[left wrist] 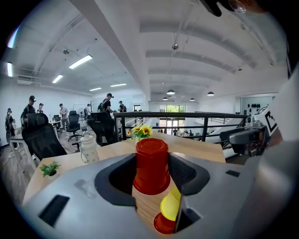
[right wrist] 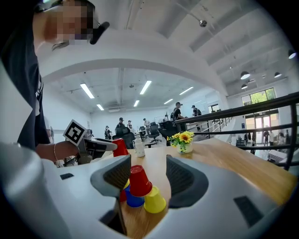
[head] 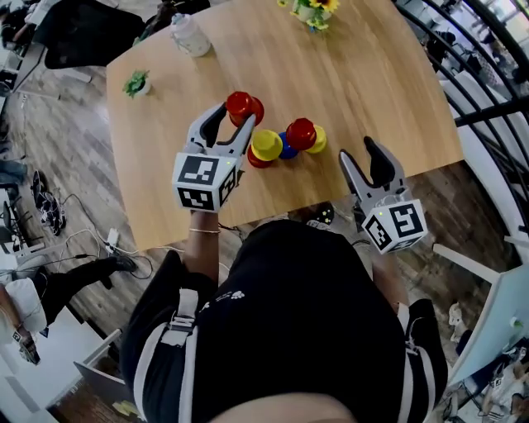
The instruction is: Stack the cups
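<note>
My left gripper is shut on an upside-down red cup, which fills the gap between the jaws in the left gripper view. In the right gripper view the same cup hangs above the table. Just right of it on the wooden table is a cluster of cups: a yellow cup on a red one, a blue cup, a red cup and another yellow cup. My right gripper stands open at the table's front edge, nothing between its jaws.
A clear water bottle and a small potted plant stand at the table's back left. A vase of yellow flowers is at the back. A black railing runs along the right side.
</note>
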`<state>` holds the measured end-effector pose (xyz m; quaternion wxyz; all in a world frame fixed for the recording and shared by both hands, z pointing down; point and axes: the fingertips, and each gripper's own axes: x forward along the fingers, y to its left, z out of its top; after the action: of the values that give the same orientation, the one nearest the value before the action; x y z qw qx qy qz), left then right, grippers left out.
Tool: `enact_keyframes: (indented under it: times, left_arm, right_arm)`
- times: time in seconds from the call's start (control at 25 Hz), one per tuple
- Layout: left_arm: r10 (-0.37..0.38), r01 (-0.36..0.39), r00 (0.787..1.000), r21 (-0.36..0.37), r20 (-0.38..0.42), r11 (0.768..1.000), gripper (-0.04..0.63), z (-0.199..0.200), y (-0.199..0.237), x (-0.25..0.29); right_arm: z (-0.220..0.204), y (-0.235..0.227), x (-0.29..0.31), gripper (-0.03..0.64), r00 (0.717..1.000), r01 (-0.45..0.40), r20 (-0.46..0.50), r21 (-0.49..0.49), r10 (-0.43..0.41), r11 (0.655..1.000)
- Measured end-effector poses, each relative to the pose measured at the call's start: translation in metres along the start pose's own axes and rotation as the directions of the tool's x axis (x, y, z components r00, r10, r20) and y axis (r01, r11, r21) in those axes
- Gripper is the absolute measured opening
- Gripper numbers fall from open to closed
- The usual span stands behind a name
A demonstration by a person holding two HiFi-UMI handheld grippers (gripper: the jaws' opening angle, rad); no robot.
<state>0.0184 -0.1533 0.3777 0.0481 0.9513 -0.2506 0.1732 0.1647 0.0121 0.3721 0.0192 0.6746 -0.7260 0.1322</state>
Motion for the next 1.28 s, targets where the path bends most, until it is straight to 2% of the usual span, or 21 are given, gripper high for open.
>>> enact_keyframes:
  times: [0.12,0.36,0.52,0.96,1.28]
  left_arm:
    - [-0.017,0.017,1.000,0.015,-0.006,1.000,0.216,0.007,-0.013,-0.007]
    - [-0.039,0.039,0.999,-0.005,0.002,0.999,0.216,0.014,-0.036,-0.014]
    - [-0.048,0.048,0.999,0.011,-0.024,0.999,0.216,0.013,-0.049,-0.011]
    - [-0.097,0.099,0.990,0.021,-0.104,0.995,0.216,0.007,-0.081,0.005]
    - [-0.094,0.096,0.985,0.004,-0.141,0.995,0.216,-0.006,-0.083,0.008]
  right_arm:
    - [0.002,0.000,0.002,0.239,1.000,-0.019,0.003,0.005,0.019,1.000]
    - [0.005,-0.001,0.006,0.239,0.998,-0.069,0.016,0.007,0.069,0.998]
    - [0.005,-0.003,0.009,0.239,0.996,-0.093,0.011,0.006,0.093,0.996]
    - [0.009,-0.016,0.007,0.239,0.993,-0.115,0.025,0.015,0.115,0.993]
    - [0.009,-0.018,0.005,0.239,0.994,-0.108,0.020,0.015,0.108,0.994]
